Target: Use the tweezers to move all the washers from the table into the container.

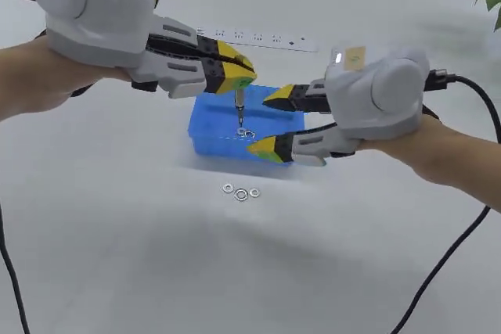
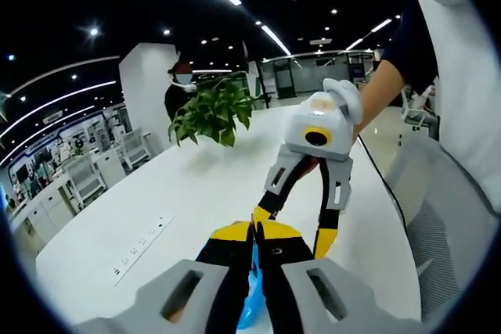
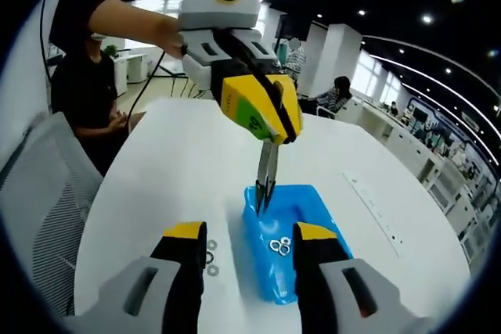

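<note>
Tweezers held over container.
My left gripper (image 1: 239,76) pinches slim metal tweezers (image 1: 239,111), tips down over the blue plastic container (image 1: 207,127); my right gripper (image 1: 264,123), jaws spread, sits at its edge. I find small metal washers (image 1: 245,132) inside it and three loose washers (image 1: 241,192) just outside.

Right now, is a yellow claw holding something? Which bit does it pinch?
The left gripper pinches the tweezers by their top end, tips pointing down over the blue container. The right gripper is open, holding nothing.
</note>
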Demonstrator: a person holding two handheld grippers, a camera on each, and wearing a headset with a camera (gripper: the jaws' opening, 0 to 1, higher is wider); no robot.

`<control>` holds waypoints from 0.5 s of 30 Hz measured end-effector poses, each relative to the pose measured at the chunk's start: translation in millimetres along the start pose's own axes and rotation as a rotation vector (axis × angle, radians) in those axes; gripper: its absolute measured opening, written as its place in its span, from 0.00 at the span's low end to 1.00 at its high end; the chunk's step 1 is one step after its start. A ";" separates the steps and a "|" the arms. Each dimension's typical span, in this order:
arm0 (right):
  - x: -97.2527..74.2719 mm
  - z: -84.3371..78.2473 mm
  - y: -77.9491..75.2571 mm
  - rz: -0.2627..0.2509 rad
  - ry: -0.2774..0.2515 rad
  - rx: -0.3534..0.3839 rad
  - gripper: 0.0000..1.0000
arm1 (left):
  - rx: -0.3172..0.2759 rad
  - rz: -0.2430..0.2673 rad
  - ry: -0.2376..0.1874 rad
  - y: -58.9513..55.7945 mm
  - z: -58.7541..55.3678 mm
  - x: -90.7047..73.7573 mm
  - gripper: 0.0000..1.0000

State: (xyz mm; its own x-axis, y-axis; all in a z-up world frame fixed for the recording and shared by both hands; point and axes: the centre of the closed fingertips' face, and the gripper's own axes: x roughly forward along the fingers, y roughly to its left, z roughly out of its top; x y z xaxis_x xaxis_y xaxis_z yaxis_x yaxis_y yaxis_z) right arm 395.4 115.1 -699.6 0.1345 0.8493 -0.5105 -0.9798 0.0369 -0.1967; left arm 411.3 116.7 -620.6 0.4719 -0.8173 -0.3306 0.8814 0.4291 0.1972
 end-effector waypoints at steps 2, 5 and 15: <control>-5.4 0.8 6.4 0.010 -0.018 0.018 0.52 | 0.002 0.007 -0.003 -1.6 1.6 -4.4 0.06; -15.4 -2.4 17.1 0.013 -0.030 0.039 0.58 | 0.000 0.017 -0.006 -4.6 2.2 -9.3 0.06; -38.0 -30.1 46.6 0.000 -0.019 0.100 0.72 | 0.010 0.028 -0.007 -41.5 -5.3 -12.1 0.06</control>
State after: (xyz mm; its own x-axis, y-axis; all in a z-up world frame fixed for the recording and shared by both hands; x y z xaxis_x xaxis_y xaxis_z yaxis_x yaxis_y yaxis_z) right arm 349.0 68.7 -714.5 0.1327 0.8589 -0.4947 -0.9898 0.0883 -0.1120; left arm 369.2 110.8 -629.6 0.4966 -0.8077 -0.3179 0.8674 0.4483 0.2160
